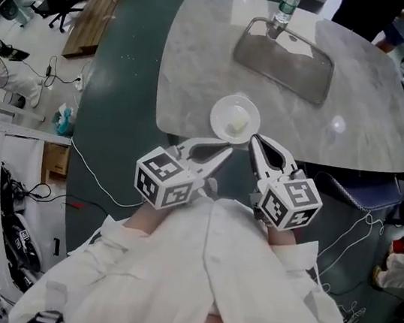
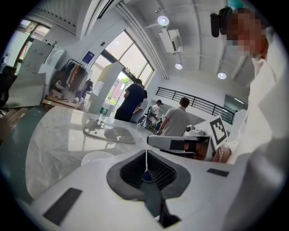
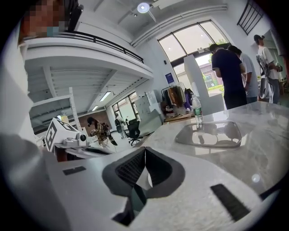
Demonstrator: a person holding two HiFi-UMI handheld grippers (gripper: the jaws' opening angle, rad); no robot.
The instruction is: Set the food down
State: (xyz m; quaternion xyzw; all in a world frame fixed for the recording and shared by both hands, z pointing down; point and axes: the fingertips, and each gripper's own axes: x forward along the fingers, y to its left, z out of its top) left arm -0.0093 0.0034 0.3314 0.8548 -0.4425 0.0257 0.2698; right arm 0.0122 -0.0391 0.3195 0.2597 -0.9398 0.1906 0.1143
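Bowl point(image 1: 226, 106) with food point(image 1: 236, 128): at tabletop point(image 1: 203, 58) near edge, unheld.
Left hand-held gripper point(image 1: 225, 151): jaws together, empty, near bowl.
Right hand-held gripper point(image 1: 254, 140): jaws together, empty, nearer, just beside bowl's rim.

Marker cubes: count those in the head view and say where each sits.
2. One marker cube rides the left gripper, lower-left of the white bowl; the other rides the right gripper, lower-right. None seems hidden.

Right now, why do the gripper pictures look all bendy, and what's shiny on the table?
Left gripper view: wide lens curves everything, corners black. Right gripper view: same curve, windows glare white. Head view: a bright glint sits on the table.
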